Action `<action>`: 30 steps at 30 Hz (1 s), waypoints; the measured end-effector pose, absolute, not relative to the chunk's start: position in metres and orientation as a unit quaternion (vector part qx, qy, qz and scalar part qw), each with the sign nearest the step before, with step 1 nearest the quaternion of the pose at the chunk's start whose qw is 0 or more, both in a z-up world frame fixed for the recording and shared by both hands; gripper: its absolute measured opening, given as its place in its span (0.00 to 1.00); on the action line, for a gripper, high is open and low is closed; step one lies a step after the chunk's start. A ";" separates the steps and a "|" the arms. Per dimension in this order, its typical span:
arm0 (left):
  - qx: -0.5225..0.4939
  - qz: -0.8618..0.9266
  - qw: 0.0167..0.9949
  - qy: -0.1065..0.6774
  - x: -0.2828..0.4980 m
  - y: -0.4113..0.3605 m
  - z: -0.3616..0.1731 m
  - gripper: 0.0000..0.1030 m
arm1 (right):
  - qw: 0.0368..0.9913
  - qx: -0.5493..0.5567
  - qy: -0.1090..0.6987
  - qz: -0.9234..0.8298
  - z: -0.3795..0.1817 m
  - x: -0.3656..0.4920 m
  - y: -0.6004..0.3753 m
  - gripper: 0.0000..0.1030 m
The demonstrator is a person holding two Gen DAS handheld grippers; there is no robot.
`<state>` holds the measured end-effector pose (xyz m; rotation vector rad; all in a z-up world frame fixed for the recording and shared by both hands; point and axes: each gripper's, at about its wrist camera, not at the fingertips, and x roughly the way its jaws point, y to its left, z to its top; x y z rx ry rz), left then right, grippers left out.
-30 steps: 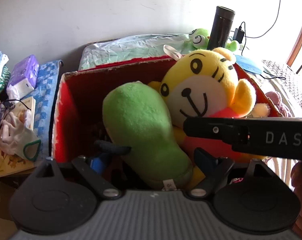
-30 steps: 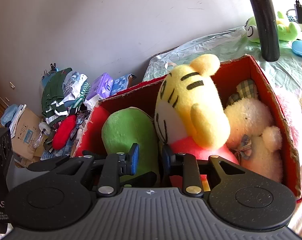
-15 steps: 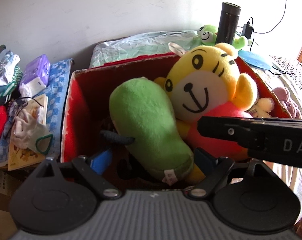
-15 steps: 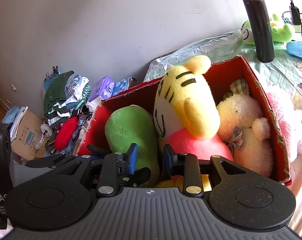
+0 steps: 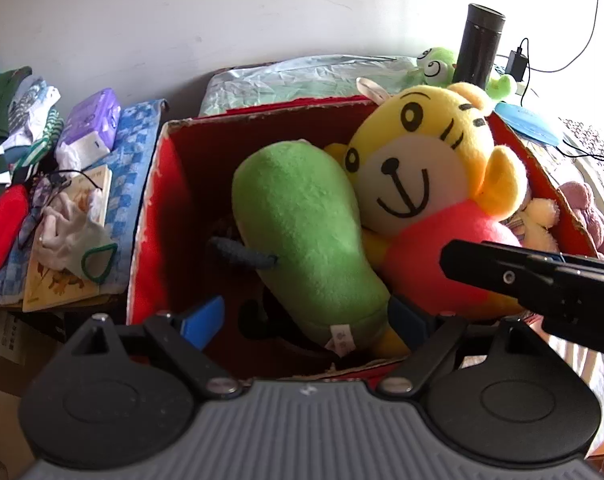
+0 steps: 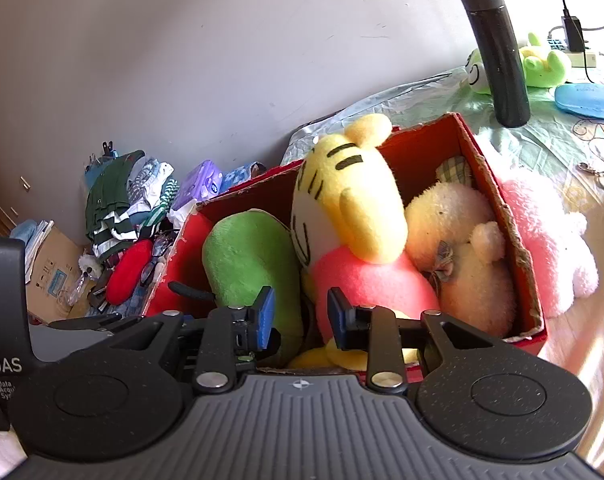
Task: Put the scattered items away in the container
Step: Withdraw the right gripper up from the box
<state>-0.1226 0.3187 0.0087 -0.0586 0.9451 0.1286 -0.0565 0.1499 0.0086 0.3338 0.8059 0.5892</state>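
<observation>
A red box (image 6: 498, 208) sits on a bed with a pale green crinkled cover (image 6: 550, 136), by a white wall. Inside it lie a green plush (image 5: 302, 232), a tiger (image 5: 426, 168) and a cream bear (image 6: 466, 240), half hidden. A pink plush (image 6: 550, 236) lies outside its right wall. The left gripper (image 5: 306, 320) gapes wide and empty; the right gripper (image 6: 299, 314) stands narrowly open, empty. "DAS" marks each housing.

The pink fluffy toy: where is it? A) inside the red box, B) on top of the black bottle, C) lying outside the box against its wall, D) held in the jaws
C: the pink fluffy toy lies outside the red box, pressed against its wall; nothing grips it.
</observation>
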 end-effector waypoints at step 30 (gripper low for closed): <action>-0.032 0.074 0.899 0.430 -0.130 0.316 0.009 0.86 | 0.880 0.154 0.354 0.276 0.003 -0.066 0.144 0.30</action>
